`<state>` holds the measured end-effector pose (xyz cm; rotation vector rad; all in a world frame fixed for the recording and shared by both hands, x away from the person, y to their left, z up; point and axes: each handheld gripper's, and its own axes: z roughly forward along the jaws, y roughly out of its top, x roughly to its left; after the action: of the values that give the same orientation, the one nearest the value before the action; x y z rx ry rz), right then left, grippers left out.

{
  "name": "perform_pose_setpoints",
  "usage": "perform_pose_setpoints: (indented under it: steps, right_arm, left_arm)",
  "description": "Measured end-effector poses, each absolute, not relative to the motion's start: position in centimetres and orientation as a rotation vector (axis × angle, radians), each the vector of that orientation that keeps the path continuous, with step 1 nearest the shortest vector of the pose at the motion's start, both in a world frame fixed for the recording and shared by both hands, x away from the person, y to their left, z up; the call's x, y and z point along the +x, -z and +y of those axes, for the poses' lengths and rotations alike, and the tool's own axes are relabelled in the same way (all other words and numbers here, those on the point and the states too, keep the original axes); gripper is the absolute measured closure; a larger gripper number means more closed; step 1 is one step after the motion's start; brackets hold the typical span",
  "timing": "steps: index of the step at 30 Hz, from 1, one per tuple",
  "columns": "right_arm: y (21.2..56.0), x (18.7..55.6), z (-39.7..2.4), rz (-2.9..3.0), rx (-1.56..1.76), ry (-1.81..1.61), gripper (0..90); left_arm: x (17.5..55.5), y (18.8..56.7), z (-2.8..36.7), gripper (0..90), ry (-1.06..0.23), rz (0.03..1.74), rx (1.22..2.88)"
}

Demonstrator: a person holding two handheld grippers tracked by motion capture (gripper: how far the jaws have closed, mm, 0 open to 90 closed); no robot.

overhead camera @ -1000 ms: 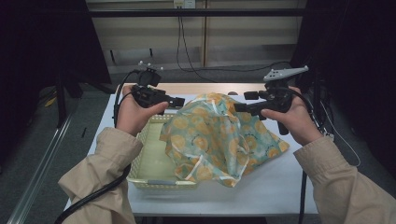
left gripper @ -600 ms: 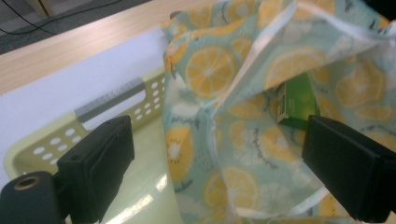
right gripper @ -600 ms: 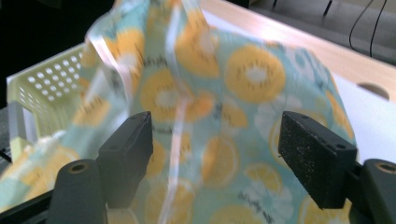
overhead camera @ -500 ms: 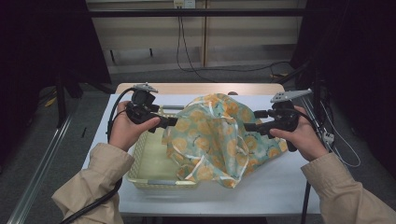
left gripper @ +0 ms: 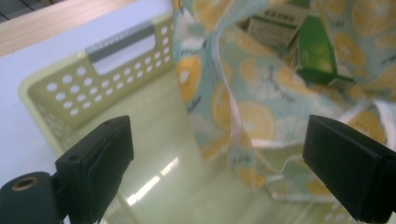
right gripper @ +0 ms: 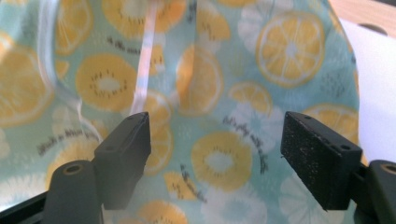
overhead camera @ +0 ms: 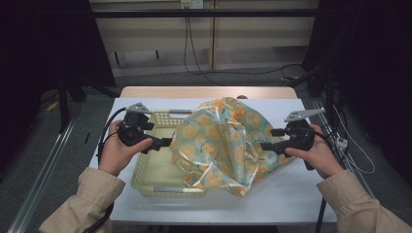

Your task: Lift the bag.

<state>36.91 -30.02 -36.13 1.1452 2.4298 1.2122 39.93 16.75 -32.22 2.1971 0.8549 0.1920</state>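
Note:
A teal cloth bag [overhead camera: 223, 141] printed with orange citrus slices stands slumped, partly inside a pale yellow plastic basket [overhead camera: 153, 170] and partly on the white tabletop. My left gripper [overhead camera: 166, 142] hovers over the basket just left of the bag; its jaws have just been opening and stand open, not pressing on anything. In the left gripper view [left gripper: 219, 163] the bag's mouth [left gripper: 261, 93] gapes, with a green box [left gripper: 317, 46] inside. My right gripper [overhead camera: 265, 145] is at the bag's right side; its jaws have also just been opening. In the right gripper view [right gripper: 222, 156] they frame the cloth [right gripper: 210, 107] without pinching it.
The basket's far wall has a grey handle slot [left gripper: 123, 42] and rows of holes. The white table cover [overhead camera: 301, 194] extends right of and in front of the bag. A wooden strip [overhead camera: 204, 92] edges the far side. Cables trail from both grippers.
Both hands have come down and toward the person, moving apart to the bag's sides. The bag has settled lower into the basket.

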Motion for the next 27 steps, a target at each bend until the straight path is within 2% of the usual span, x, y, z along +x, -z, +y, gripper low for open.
perform_pose_setpoints:
  steps: [15,27]
  right_arm:
    - [38.4,35.0,-30.7,2.44,1.141,-1.168,22.0]
    - [40.5,33.4,-31.6,2.418,1.153,-1.153,20.2]
  left_arm:
    - [37.4,34.7,19.7,8.3,-0.159,0.904,2.12]
    - [36.1,36.1,20.0,8.3,-0.155,0.946,2.108]
